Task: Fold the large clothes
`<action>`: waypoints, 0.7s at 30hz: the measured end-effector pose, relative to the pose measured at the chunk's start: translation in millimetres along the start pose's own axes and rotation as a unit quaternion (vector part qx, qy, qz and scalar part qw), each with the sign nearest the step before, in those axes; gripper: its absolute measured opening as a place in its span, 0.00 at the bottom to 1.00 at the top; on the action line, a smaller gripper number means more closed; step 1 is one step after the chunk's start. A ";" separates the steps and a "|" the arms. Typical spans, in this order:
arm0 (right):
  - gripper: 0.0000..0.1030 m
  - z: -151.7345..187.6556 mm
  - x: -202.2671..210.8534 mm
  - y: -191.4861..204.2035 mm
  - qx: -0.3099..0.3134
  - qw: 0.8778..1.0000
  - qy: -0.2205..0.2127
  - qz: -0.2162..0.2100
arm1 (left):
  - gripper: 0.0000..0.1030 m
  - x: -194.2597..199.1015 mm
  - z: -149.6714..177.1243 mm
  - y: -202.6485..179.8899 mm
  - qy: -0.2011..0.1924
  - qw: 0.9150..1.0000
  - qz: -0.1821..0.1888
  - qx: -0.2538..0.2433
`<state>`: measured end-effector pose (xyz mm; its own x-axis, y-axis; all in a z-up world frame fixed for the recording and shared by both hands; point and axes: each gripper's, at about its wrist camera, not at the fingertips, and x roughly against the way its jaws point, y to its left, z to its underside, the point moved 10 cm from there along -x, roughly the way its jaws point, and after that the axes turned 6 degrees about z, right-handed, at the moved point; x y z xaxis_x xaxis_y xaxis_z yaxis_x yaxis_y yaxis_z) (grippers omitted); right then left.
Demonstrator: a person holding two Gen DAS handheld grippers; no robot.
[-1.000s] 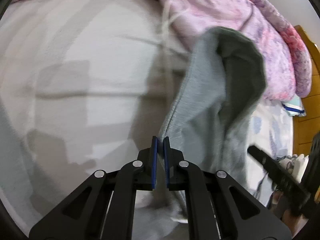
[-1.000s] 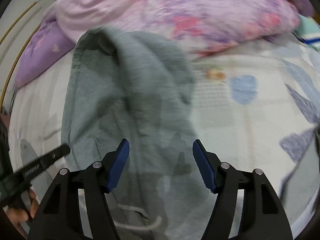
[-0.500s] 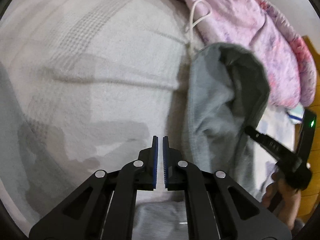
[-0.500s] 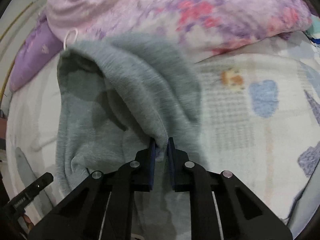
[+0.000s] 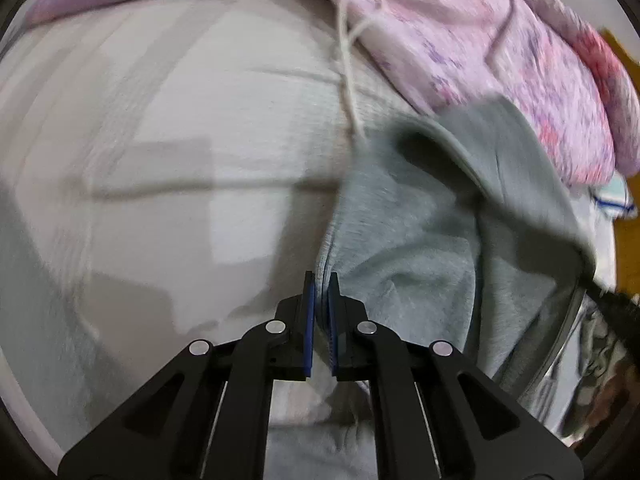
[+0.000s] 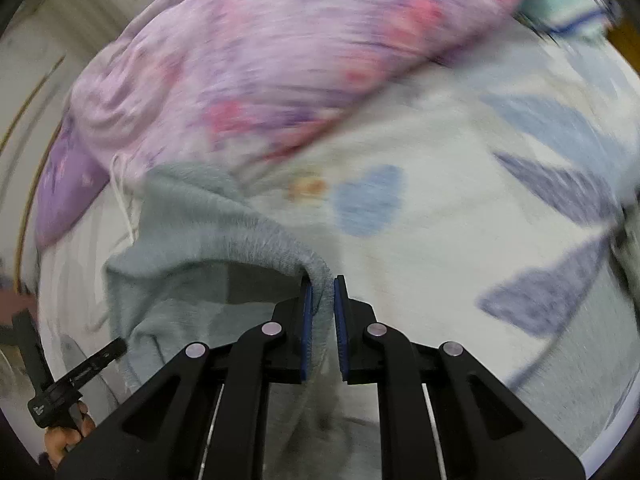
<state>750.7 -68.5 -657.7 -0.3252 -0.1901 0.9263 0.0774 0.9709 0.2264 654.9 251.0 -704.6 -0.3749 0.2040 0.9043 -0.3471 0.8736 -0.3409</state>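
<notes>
- Left wrist view: the left gripper [image 5: 321,280] is closed on an edge of the grey fleece garment [image 5: 420,248], with a thin fold of cloth pinched between its blue pads.
- In the right wrist view the right gripper [image 6: 322,286] is also narrow and holds a rolled hem of the same garment, which bunches to the left of it.
- The garment lies on the bed sheet [image 5: 180,160], crumpled, with one dark opening gaping. I see no flat fold yet, so I judge the task to be at its beginning: the cloth must first be spread, then folded.
- Behind the garment lies a pink floral quilt [image 5: 500,60], touching its far edge. It leaves little room there for spreading.
- A white cord [image 5: 348,60] hangs from the quilt side down to the garment's far edge; it could be caught in the cloth.
- On the right of the garment is a sheet with blue shapes [image 6: 460,200].
- Both pictures are blurred, so finer details I cannot tell.
</notes>
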 end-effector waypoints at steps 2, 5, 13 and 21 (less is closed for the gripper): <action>0.09 15.1 -6.1 -26.4 -0.038 0.999 0.014 -0.004 | 0.05 2.1 5.8 8.9 0.007 1.000 -0.006 0.010; 0.03 46.0 -28.8 -83.2 -0.104 0.993 0.050 0.018 | 0.05 -11.2 19.1 21.8 0.030 0.999 -0.019 0.021; 0.09 41.0 -21.1 -84.5 -0.052 0.997 0.056 0.028 | 0.14 5.8 14.2 15.4 0.019 0.999 -0.001 0.028; 0.64 -6.7 -0.5 37.9 0.121 0.992 0.007 -0.024 | 0.51 58.5 -18.9 -40.4 -0.036 0.998 0.054 -0.010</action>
<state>760.1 -32.6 -647.6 -0.3098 -0.2370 0.9208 -0.1667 0.9670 0.1928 663.2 236.0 -633.1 -0.4703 0.2659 0.8415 -0.2843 0.8570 -0.4297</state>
